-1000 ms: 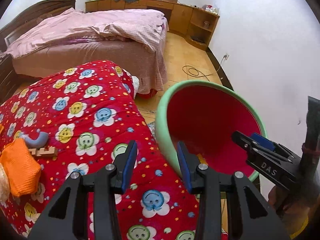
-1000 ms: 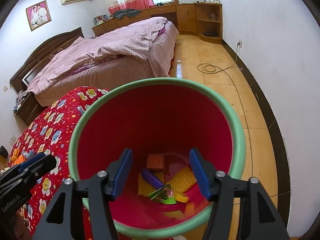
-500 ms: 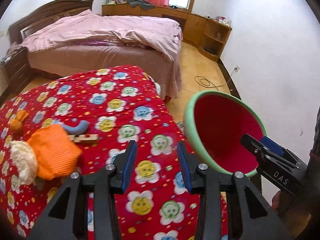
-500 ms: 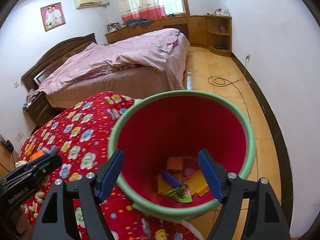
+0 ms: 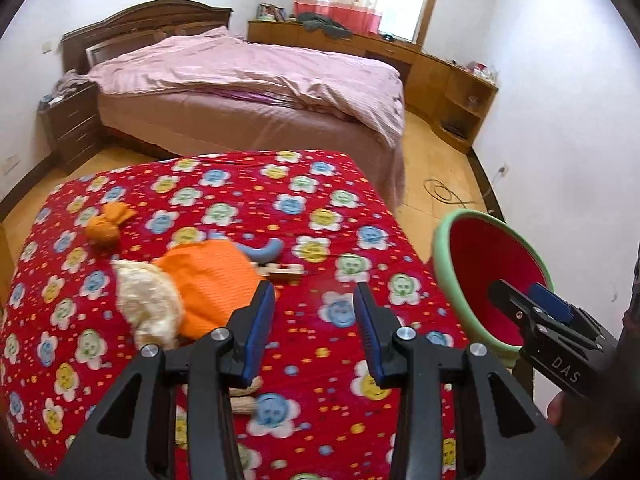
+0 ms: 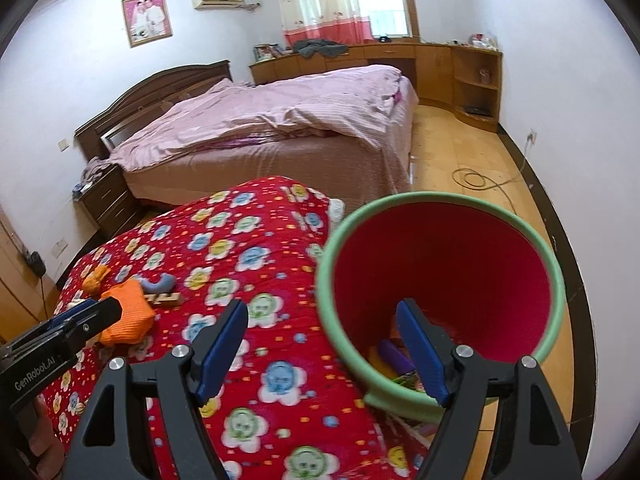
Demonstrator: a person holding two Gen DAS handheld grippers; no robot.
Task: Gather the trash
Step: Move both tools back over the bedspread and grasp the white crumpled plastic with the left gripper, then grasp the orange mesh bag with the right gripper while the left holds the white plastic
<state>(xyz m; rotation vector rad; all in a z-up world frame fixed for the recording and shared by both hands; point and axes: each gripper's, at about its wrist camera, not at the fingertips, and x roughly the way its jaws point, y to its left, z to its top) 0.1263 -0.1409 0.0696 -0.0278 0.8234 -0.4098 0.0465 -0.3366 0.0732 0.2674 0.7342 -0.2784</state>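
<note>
A bin with a green rim and a red inside stands beside the red flowered blanket; a purple piece and yellow scraps lie in its bottom. My right gripper hangs open and empty over the bin's near left rim. My left gripper is open and empty above the blanket. Just beyond its left finger lie an orange knitted cloth and a cream fluffy piece. A grey curved piece, a wooden block and a small orange bundle lie farther on.
A bed with pink covers stands beyond the blanket, a dark nightstand to its left. Wooden cabinets run along the far wall. A cable coils on the wooden floor by the white right wall.
Both views have swung left and risen, from the bin toward the blanket's clutter. The bin has slid to the right in both. The right gripper's jaws have spread wider.
</note>
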